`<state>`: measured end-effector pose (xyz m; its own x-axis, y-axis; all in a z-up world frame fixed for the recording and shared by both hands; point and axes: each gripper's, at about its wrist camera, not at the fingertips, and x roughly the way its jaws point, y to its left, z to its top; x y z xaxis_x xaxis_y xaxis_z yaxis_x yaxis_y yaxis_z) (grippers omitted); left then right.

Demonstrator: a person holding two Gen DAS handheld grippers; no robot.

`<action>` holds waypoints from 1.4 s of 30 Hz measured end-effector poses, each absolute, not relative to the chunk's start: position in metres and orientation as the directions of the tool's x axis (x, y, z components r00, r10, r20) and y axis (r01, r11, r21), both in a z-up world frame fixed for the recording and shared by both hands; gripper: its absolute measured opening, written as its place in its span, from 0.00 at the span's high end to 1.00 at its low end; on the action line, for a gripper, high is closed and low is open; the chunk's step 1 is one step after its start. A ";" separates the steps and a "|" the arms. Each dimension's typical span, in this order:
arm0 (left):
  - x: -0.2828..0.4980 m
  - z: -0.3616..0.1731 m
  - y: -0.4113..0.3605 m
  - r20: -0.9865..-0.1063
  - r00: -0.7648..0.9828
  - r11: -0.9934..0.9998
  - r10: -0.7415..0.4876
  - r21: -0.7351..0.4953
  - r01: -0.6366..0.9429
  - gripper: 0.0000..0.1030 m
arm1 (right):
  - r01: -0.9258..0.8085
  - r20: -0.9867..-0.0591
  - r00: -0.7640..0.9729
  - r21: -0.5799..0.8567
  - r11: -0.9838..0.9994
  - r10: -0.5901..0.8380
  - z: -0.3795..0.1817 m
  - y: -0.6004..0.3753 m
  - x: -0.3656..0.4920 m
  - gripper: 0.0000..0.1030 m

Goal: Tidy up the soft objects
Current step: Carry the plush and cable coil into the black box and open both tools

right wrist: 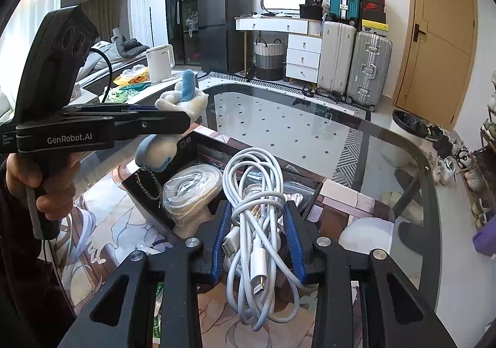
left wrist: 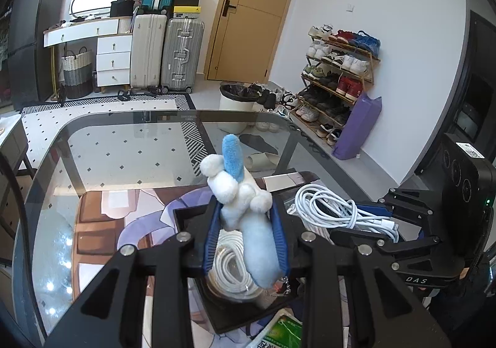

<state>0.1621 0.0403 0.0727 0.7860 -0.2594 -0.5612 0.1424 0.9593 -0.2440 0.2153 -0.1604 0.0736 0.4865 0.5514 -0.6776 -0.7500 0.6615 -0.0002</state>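
Note:
My left gripper [left wrist: 245, 208] is shut on a white and blue plush toy [left wrist: 238, 193] and holds it above a black open box [left wrist: 189, 218] on the glass table. The toy also shows in the right wrist view [right wrist: 183, 100], with its ball chain [right wrist: 148, 183] hanging over the box [right wrist: 310, 193]. My right gripper [right wrist: 259, 208] is shut on a coiled white charging cable [right wrist: 257, 214], held over the box's right part. The cable also shows in the left wrist view [left wrist: 334, 208]. A bagged white cord coil [right wrist: 189, 190] lies inside the box.
The box stands on a printed mat [left wrist: 102, 218] on the glass table [left wrist: 124, 143]. A green packet [left wrist: 282, 332] lies at the near edge. A white kettle [right wrist: 159, 63] and snack bags stand on a side counter. Suitcases, a bin and a shoe rack [left wrist: 338, 81] stand beyond.

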 end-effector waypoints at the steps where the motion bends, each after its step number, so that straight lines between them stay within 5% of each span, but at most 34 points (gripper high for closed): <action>1: 0.164 0.072 0.040 -0.565 0.785 0.961 -0.255 -0.237 0.142 0.71 | -0.753 -0.680 0.482 0.001 0.658 0.553 0.073 -0.160 0.217 0.66; 28: 0.171 0.035 0.007 -0.710 0.684 0.977 -0.167 -0.027 0.210 0.68 | -0.812 -0.749 0.398 -0.019 0.583 0.530 0.038 -0.109 0.254 0.66; 32: 0.170 0.035 0.006 -0.712 0.680 0.977 -0.173 -0.035 0.212 0.54 | -0.814 -0.748 0.403 -0.030 0.580 0.527 0.036 -0.108 0.252 0.66; 35: 0.164 0.037 0.003 -0.703 0.686 0.974 -0.186 -0.041 0.222 0.45 | -0.802 -0.728 0.447 -0.069 0.593 0.520 0.042 -0.117 0.242 0.48; 37: 0.158 0.040 0.003 -0.694 0.696 0.974 -0.186 -0.039 0.222 0.45 | -0.786 -0.707 0.483 -0.090 0.611 0.517 0.049 -0.124 0.236 0.28; 42: 0.144 0.048 0.012 -0.669 0.720 0.978 -0.183 -0.053 0.200 0.33 | -0.737 -0.674 0.541 -0.093 0.669 0.503 0.062 -0.146 0.220 0.04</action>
